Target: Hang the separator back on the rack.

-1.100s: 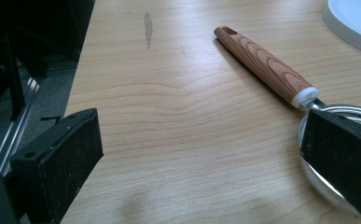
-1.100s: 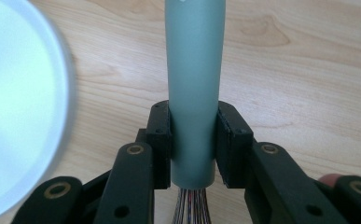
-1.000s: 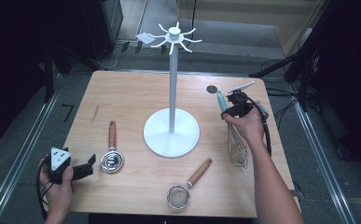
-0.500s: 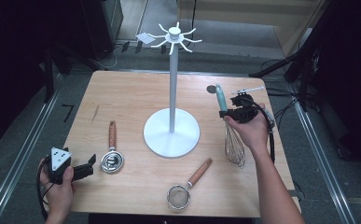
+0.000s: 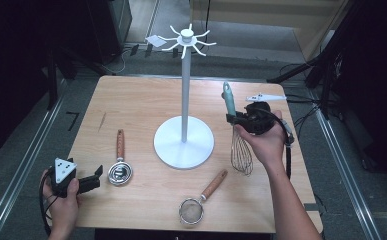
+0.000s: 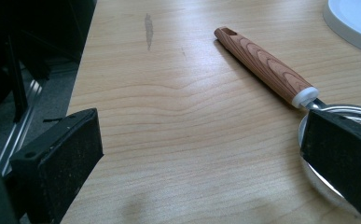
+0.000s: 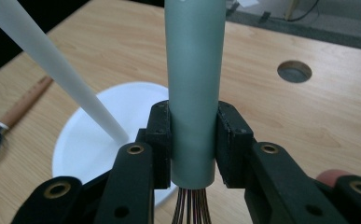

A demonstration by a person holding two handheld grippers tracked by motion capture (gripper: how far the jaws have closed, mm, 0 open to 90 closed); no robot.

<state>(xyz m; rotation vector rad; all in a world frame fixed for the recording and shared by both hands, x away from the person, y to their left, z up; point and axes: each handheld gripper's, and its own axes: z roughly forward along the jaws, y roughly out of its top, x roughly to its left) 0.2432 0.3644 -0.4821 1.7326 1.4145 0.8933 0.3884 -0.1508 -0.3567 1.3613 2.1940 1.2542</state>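
Observation:
A whisk (image 5: 235, 131) with a grey-green handle (image 7: 194, 84) is held upright, wires down, to the right of the white hook stand (image 5: 183, 95). My right gripper (image 5: 242, 120) is shut on that handle, its pads (image 7: 161, 140) pressed against both sides. My left gripper (image 5: 92, 181) rests open at the table's front left corner. A wooden-handled scoop (image 5: 118, 162) lies just right of it, its metal bowl (image 6: 332, 112) beside the right jaw and its handle (image 6: 264, 65) pointing away. A small strainer (image 5: 201, 197) with a wooden handle lies near the front edge.
The stand's round white base (image 5: 183, 141) takes up the table's middle, and its hooks (image 5: 186, 41) spread at the top of the pole. A round hole (image 7: 294, 71) is in the wooden table (image 5: 141, 107) at the far right. Dark floor and cables surround the table.
My right gripper has lifted the whisk off the table and turned it upright, handle up, moving it slightly toward the stand. My left gripper has stayed put.

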